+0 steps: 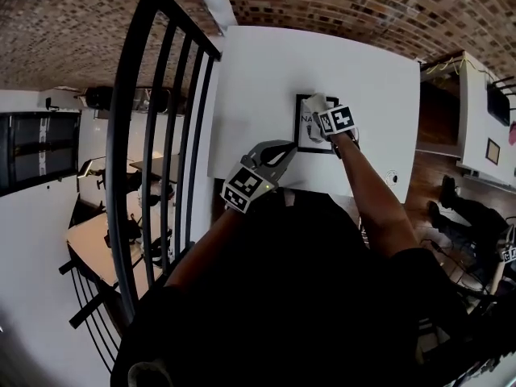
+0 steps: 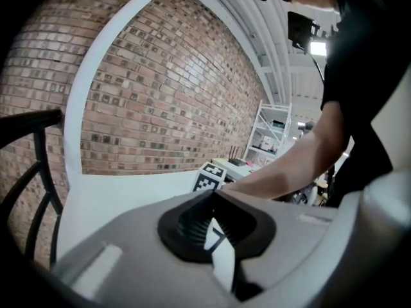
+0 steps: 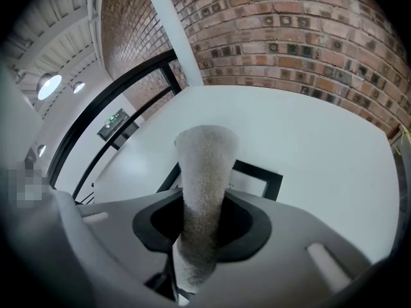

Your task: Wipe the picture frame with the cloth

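Note:
A black picture frame point(image 1: 310, 124) hangs on the white wall panel point(image 1: 258, 87). My right gripper point(image 1: 322, 113) is at the frame's upper part, shut on a pale textured cloth point(image 1: 316, 102) that lies against it. In the right gripper view the cloth point(image 3: 204, 172) sticks out from between the jaws of my right gripper point(image 3: 202, 226), and it hides the frame's point(image 3: 268, 179) left half. My left gripper point(image 1: 278, 153) hangs lower, left of the frame and off the wall. In the left gripper view my left gripper point(image 2: 215, 230) looks shut and holds nothing.
A black metal railing point(image 1: 153, 135) runs along the left, close to my left arm. Brick wall point(image 1: 363, 6) surrounds the white panel. A round wall fitting point(image 1: 393, 177) sits below right of the frame. Desks point(image 1: 97, 240) lie on the lower floor. White shelving point(image 2: 273, 133) stands far off.

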`<act>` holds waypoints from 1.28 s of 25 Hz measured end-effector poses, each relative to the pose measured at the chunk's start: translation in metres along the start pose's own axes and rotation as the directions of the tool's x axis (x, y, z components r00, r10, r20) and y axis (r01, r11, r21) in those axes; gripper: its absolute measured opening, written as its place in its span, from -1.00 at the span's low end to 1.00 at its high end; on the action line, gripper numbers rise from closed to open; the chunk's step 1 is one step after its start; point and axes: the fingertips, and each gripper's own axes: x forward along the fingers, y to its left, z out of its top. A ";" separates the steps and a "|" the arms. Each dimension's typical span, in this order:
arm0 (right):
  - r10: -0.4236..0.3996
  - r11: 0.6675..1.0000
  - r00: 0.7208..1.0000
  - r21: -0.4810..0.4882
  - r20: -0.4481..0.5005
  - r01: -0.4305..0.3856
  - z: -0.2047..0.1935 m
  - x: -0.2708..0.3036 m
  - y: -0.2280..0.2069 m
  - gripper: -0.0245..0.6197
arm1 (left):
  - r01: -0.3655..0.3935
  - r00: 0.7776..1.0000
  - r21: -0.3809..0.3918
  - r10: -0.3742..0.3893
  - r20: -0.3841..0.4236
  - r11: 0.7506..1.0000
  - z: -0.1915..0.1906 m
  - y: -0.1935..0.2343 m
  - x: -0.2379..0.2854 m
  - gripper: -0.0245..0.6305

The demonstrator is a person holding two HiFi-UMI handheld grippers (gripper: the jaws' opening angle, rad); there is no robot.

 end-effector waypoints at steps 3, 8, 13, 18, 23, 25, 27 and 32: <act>0.017 1.000 1.000 0.007 -0.003 -0.017 -0.013 -0.003 0.009 -0.58 | 0.015 1.000 0.009 -0.015 0.002 1.000 0.003 -0.001 0.005 -0.92; 0.097 0.995 0.995 0.013 -0.004 -0.097 -0.036 -0.006 0.034 -0.58 | 0.028 1.000 0.018 -0.028 -0.006 0.999 0.001 -0.006 0.009 -0.92; 0.117 0.993 0.993 -0.007 0.004 -0.117 -0.055 -0.016 0.048 -0.58 | 0.046 0.999 0.019 -0.046 -0.013 0.999 -0.002 -0.012 0.015 -0.92; 0.133 0.991 0.991 0.030 -0.017 -0.132 -0.076 -0.023 0.060 -0.58 | 0.060 0.998 0.033 -0.060 -0.012 0.998 0.002 -0.015 0.023 -0.92; 0.141 0.990 0.988 0.020 -0.057 -0.140 -0.099 -0.023 0.067 -0.57 | 0.058 0.998 0.031 -0.058 -0.013 0.998 0.000 -0.016 0.025 -0.92; 0.147 0.989 0.987 0.020 -0.066 -0.145 -0.102 -0.026 0.070 -0.57 | 0.057 0.998 0.031 -0.056 -0.013 0.998 0.000 -0.016 0.025 -0.92; 0.164 0.986 0.984 0.008 -0.066 -0.164 -0.103 -0.028 0.076 -0.57 | 0.052 0.999 0.029 -0.052 -0.011 0.998 -0.001 -0.017 0.023 -0.92; 0.210 0.977 0.976 -0.017 -0.062 -0.212 -0.094 -0.036 0.091 -0.57 | 0.030 1.000 0.015 -0.030 -0.002 0.999 -0.003 -0.013 0.019 -0.92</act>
